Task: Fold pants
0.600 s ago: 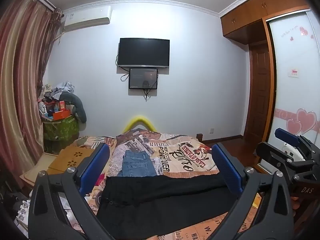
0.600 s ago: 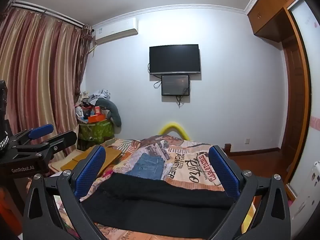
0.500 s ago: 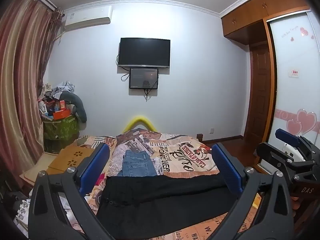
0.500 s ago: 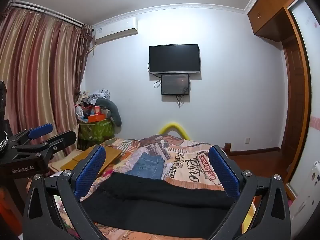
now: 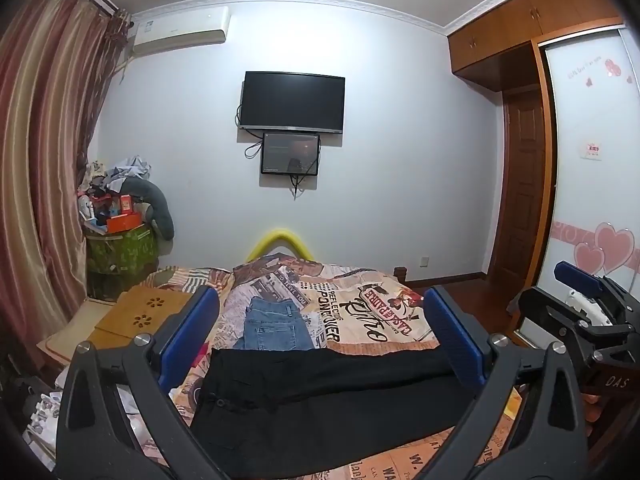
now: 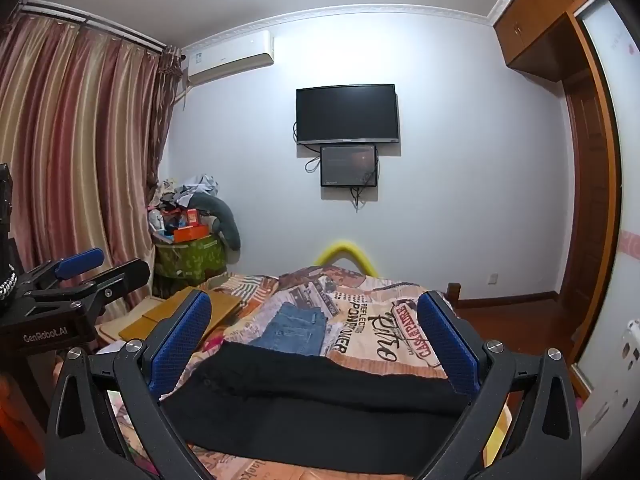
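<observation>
Black pants (image 5: 320, 404) lie spread sideways across the near end of the bed, waistband to the left; the right wrist view shows the same black pants (image 6: 312, 400). My left gripper (image 5: 320, 336) hovers above them, wide open, nothing between its blue pads. My right gripper (image 6: 314, 340) is likewise open and empty above the cloth. Each gripper shows at the edge of the other's view: the right gripper (image 5: 580, 320) at right, the left gripper (image 6: 76, 284) at left.
Folded blue jeans (image 5: 274, 326) lie farther back on the printed bedspread (image 5: 372, 312). A wooden lap desk (image 5: 140, 314) sits left of the bed, a cluttered green box (image 5: 120, 252) by the curtain. A wardrobe (image 5: 588, 184) and door stand at right, a TV (image 5: 292, 102) on the wall.
</observation>
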The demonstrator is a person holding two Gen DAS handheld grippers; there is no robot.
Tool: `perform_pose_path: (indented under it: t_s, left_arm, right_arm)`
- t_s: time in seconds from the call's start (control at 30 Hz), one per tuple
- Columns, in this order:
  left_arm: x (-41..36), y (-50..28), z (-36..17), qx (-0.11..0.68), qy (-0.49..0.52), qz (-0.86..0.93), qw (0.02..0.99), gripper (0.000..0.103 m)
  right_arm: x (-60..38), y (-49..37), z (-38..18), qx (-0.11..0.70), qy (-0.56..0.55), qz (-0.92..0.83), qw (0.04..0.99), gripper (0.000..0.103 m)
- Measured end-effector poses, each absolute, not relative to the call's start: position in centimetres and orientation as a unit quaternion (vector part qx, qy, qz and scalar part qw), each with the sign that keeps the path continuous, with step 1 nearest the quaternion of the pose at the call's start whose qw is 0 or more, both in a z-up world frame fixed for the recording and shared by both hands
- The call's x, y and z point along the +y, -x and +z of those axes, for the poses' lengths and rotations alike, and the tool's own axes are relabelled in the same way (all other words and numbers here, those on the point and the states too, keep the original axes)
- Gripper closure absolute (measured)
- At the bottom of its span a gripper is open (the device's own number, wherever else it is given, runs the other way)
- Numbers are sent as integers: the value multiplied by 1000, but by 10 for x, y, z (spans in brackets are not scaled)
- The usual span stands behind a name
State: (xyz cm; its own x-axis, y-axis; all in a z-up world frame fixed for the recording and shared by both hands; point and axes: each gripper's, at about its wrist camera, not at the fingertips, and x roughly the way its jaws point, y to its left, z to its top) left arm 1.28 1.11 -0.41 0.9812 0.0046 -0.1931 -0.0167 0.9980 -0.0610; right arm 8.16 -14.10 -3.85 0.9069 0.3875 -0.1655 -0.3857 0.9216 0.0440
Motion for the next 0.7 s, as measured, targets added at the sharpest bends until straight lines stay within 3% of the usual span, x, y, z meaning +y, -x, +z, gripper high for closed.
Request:
perform_pose_path:
  t_s: [0.7]
  left_arm:
    - [13, -13, -7, 98, 36, 5, 995, 0]
  right_arm:
    - [-143, -84, -39, 88, -7, 197, 976, 1]
